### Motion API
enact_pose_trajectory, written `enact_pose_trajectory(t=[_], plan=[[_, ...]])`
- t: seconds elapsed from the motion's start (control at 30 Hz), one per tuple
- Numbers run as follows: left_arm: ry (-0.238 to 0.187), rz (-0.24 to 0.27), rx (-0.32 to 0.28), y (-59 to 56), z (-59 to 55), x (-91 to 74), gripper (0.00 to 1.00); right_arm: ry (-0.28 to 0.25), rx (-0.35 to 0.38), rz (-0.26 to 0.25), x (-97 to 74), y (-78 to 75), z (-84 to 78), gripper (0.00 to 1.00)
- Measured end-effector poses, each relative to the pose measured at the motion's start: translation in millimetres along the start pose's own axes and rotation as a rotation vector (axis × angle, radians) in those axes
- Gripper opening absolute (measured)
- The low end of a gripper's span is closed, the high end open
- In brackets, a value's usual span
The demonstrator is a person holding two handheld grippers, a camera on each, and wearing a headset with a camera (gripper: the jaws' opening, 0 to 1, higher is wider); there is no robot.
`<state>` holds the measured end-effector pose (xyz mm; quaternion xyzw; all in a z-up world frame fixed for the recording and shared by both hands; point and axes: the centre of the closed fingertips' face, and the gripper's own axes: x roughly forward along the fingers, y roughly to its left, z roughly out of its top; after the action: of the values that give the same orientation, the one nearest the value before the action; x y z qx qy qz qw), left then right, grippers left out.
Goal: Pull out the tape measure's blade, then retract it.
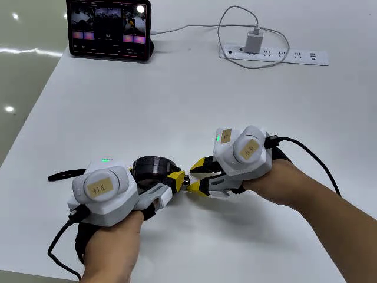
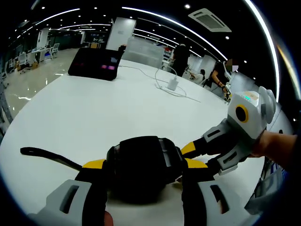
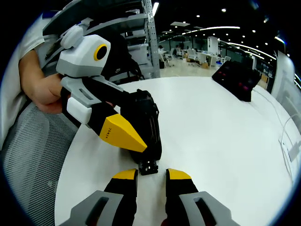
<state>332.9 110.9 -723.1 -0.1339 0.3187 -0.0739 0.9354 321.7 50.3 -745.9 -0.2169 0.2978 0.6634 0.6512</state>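
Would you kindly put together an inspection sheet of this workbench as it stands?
Surface: white table, matte, no spills seen.
Job's things: black tape measure, its strap lying to the left; blade not drawn out, hook at the case mouth.
Clutter: tablet, lit; power strip with charger.
Grippers: left gripper jaws clamp the tape measure; right gripper jaws slightly apart at the hook.
Cables: white charger cable, looped; black lead behind each gripper.
Surroundings: glossy floor; people far off.
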Motion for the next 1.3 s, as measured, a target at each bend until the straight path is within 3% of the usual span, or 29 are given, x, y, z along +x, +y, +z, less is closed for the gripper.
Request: enact_pose_trajectory(t=[0.23,0.63,0.9,1.07,1.3], plan=[[0.004,-0.011,0.002,0.7,-0.3,-0.7,0.61,-0.022,0.051,0.011,-4.8,2.8,1.6,0.26],[-0.002,-0.020,0.014,2.9,3.7,-4.9,0.64,-0.040,0.058,-0.006,-9.7,5.0,3.2,0.32],[0.002,-0.023,0.092,7.6,4.2,-8.0,0.72,-0.064,0.057,-0.025,-19.2,11.2,4.0,0.42],[0.004,-0.027,0.099,8.8,3.9,-11.3,0.73,-0.058,0.062,-0.029,-21.9,13.1,-0.5,0.45],[0.011,-0.047,0.164,5.5,4.3,-16.8,0.75,-0.079,0.077,-0.051,-32.8,14.4,-2.2,0.51]])
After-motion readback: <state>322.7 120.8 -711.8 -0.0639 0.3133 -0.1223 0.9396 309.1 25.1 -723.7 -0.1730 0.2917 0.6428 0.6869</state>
